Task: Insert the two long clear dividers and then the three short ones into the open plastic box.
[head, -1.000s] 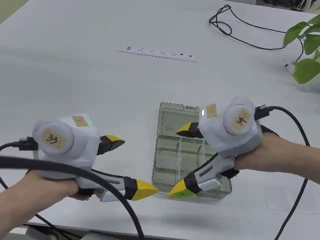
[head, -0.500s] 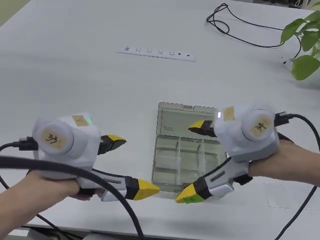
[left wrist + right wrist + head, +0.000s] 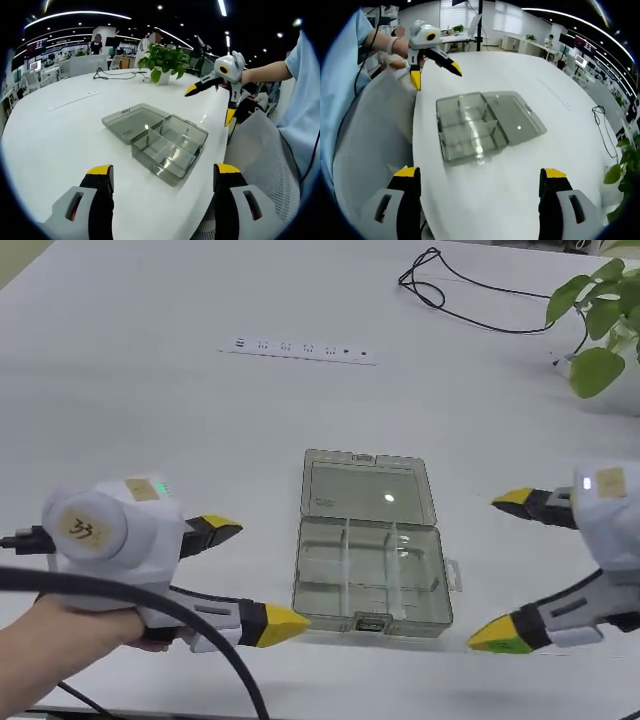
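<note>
The open smoky-clear plastic box lies near the table's front edge, its lid folded flat behind it. Clear dividers stand in the base and split it into several compartments. My left gripper is open just left of the box, nothing between its fingers. My right gripper is open to the right of the box, apart from it and empty. The left gripper view has the box beyond its jaws and the right gripper further off. From the right gripper view I see the box and the left gripper.
A white power strip lies at the back of the table. A black cable coils at the back right beside a green plant. A white mesh chair stands past the table's near edge.
My right gripper has drawn away from above the box to the right, leaving the box uncovered. The left gripper has stayed about where it was. The head camera has shifted.
</note>
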`<act>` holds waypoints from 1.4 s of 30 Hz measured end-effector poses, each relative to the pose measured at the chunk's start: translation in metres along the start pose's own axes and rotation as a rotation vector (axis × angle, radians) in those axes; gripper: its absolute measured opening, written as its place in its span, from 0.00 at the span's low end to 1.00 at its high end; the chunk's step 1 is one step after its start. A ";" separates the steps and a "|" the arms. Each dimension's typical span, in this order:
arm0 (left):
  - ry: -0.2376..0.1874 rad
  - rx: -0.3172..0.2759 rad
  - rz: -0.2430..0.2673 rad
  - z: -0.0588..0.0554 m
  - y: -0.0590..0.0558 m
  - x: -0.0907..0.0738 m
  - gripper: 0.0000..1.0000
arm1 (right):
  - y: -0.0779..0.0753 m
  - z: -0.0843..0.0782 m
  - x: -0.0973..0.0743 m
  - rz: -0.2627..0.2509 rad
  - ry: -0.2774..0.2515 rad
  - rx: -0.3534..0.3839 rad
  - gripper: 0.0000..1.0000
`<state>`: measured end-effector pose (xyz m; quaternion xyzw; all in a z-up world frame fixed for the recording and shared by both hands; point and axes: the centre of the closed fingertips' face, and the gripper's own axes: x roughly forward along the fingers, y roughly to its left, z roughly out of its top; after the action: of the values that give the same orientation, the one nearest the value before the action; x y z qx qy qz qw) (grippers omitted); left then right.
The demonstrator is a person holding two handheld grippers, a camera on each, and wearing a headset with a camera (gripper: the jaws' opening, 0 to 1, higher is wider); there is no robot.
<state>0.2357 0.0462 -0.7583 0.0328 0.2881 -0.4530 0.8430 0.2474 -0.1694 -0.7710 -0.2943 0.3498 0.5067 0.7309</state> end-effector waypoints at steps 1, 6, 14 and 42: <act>0.003 0.001 0.000 0.000 0.000 0.000 0.83 | -0.002 -0.014 -0.005 -0.008 0.036 -0.012 0.99; 0.006 0.008 -0.005 0.001 -0.003 0.002 0.83 | 0.002 -0.047 -0.014 0.006 0.107 -0.009 0.97; 0.010 0.027 -0.010 0.005 -0.006 0.003 0.83 | 0.005 -0.065 -0.011 0.049 0.155 -0.041 0.94; -0.031 0.013 0.023 0.010 -0.015 -0.003 0.81 | 0.016 -0.099 0.010 0.186 0.324 -0.278 0.45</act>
<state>0.2268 0.0364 -0.7454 0.0344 0.2718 -0.4457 0.8522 0.2138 -0.2369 -0.8378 -0.4362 0.4149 0.5613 0.5679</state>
